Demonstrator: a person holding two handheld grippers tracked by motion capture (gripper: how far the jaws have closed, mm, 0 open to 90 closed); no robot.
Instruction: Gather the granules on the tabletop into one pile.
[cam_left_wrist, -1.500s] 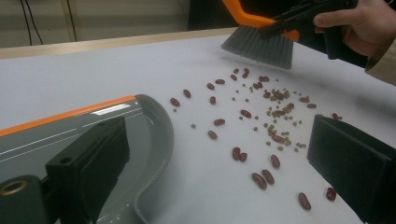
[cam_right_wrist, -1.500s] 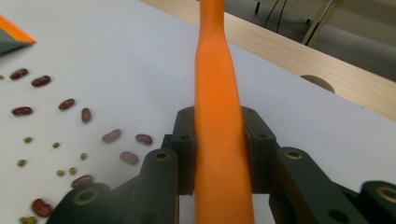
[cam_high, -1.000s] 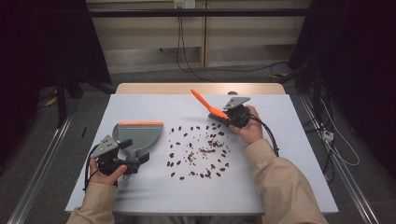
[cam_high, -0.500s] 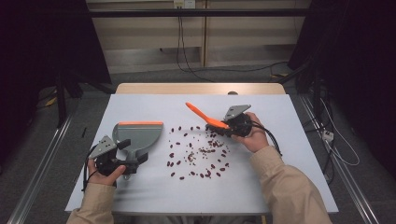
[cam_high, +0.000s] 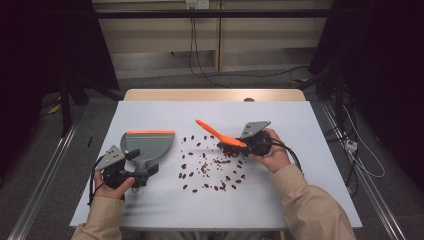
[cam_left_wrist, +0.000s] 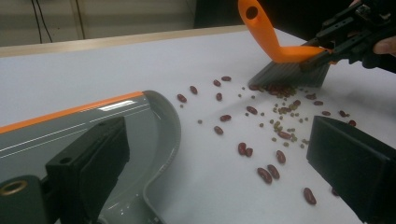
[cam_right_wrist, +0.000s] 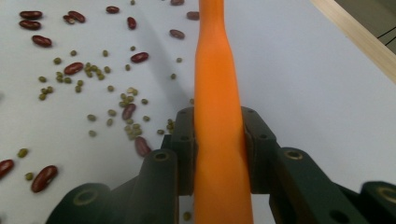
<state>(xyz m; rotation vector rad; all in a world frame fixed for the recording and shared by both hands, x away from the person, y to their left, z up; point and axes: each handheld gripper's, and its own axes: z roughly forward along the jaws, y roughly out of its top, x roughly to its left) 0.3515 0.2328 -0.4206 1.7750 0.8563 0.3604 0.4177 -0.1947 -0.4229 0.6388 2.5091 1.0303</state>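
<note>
You are risking a scatter here: the beans (cam_high: 212, 165) are lying loose and spread across the worktop (cam_high: 300, 200), well apart from the dustpan (cam_high: 147, 147), so a quick or long stroke is likely flicking the small green ones past its orange lip or off the edge; the pan could also be sliding back if it is not pressed flat. Your right claw (cam_high: 235, 144) is clamping tight on the orange handle of the brush (cam_left_wrist: 285, 70), bristles touching the far side of the pile. Your left claw (cam_high: 142, 172) is gripping the dustpan's handle, as the high view suggests.
</note>
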